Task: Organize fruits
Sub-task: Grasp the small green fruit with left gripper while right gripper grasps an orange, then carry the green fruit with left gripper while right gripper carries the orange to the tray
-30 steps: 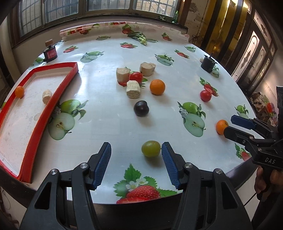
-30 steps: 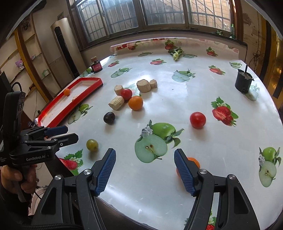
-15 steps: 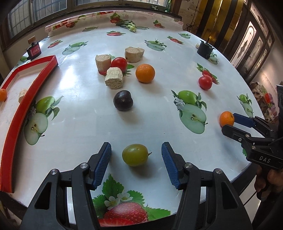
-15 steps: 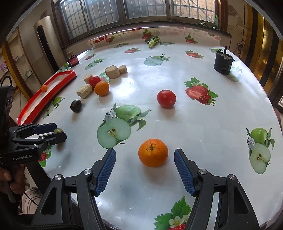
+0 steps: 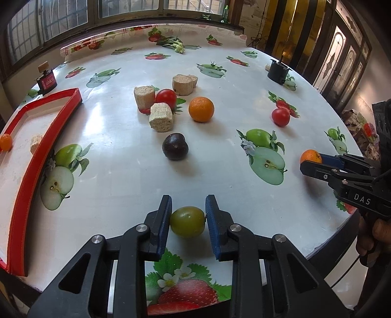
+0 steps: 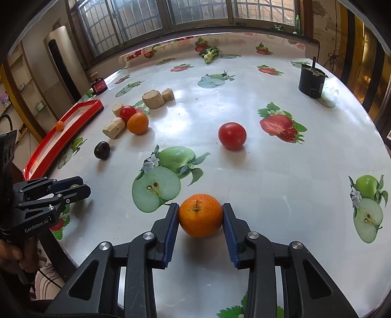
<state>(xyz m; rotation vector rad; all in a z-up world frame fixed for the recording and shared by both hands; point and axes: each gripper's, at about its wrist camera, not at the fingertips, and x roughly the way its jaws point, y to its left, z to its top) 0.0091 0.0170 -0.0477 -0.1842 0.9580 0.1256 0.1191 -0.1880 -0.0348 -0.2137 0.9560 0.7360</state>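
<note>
Left tongs (image 5: 187, 215): blue pads, black arms, olive-green fruit (image 5: 187, 221) between them. Right tongs (image 6: 200, 220): same colours, orange fruit (image 6: 200, 215) between pads. Ahead: white bench (image 6: 268, 171) printed with green apples and red strawberries; dark purple plum (image 5: 175, 146); red tray (image 5: 36, 156) at left.

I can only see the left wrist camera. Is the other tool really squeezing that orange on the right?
Observer: Yes. The right tool's jaws have just been closing, and both pads now press the orange between them.
Operator: Which way is its stalk?
Observer: The stalk points up, towards the right wrist camera.
Operator: Anything big I can't see?
Observer: A tall silver cabinet stands beside the window.
</note>
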